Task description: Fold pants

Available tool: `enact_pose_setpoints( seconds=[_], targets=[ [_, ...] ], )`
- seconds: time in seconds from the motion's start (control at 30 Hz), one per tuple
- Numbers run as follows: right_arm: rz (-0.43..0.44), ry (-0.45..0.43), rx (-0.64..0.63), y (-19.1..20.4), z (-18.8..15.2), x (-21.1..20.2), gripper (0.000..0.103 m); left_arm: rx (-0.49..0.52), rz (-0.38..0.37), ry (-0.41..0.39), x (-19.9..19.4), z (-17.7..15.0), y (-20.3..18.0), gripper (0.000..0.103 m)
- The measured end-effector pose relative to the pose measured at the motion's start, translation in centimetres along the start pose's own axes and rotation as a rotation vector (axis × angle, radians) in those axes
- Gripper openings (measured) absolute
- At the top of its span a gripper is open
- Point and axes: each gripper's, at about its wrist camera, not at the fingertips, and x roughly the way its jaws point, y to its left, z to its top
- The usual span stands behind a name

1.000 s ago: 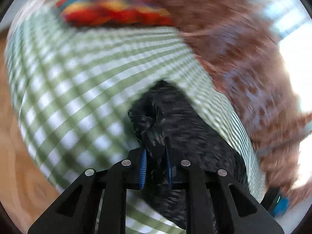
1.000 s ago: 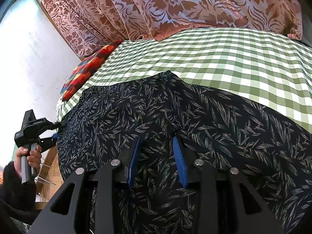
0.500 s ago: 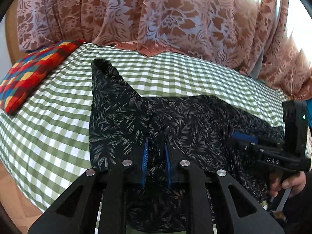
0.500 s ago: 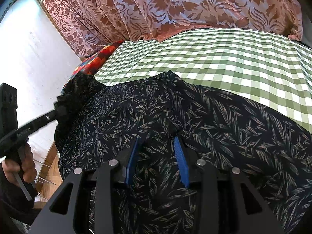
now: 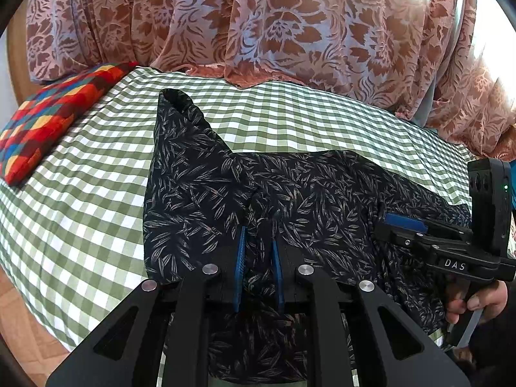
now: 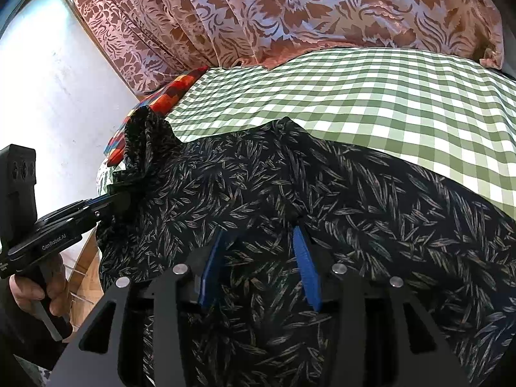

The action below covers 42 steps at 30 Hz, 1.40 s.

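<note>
Pants (image 5: 322, 193) on checked bedcover (image 5: 96, 193), patchwork cushion (image 5: 42, 129) beside, curtain (image 5: 258, 22) behind.

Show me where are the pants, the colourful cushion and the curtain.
pants (image 5: 200, 193), left wrist view, on the raised left flap.
colourful cushion (image 5: 42, 122), left wrist view, on its top face.
curtain (image 6: 290, 9), right wrist view, on a flowered fold.

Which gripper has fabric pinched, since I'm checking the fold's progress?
The left gripper: its narrow jaws pinch a raised ridge of the dark leaf-print pants. The right gripper has jaws opening, pants fabric loose between them.
</note>
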Motion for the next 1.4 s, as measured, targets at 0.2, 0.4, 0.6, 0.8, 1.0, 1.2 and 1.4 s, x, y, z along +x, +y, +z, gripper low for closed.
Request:
enact_pose_setpoints(
  seconds=[0.2,0.4,0.6,0.8,1.0,1.2,1.4],
  targets=[
    [-0.001,-0.001,0.000,0.1,-0.1,0.0,0.047,-0.010,-0.010,-0.003,-0.3,0.1,0.0,0.014],
    [0.002,0.001,-0.010,0.3,-0.1,0.1,0.050,-0.185,-0.173,-0.017,-1.6,0.7,3.5,0.014],
    [0.012,0.011,-0.006,0.3,0.1,0.2,0.054,-0.450,-0.309,-0.071,-3.4,0.1,9.9,0.014],
    [0.017,0.016,-0.020,0.5,0.3,0.3,0.059,-0.726,-0.162,-0.028,-3.2,-2.7,18.1,0.014],
    [0.035,0.011,-0.015,0.1,0.2,0.2,0.061,-0.880,-0.053,0.012,-4.6,-6.0,22.4,0.016],
    [0.044,0.006,-0.014,0.0,0.0,0.0,0.062,-0.706,-0.064,-0.110,-7.7,-2.7,19.8,0.016],
    [0.047,0.010,0.044,0.1,1.5,-1.5,0.061,-0.387,-0.263,-0.032,-6.4,1.6,11.4,0.016]
  ],
)
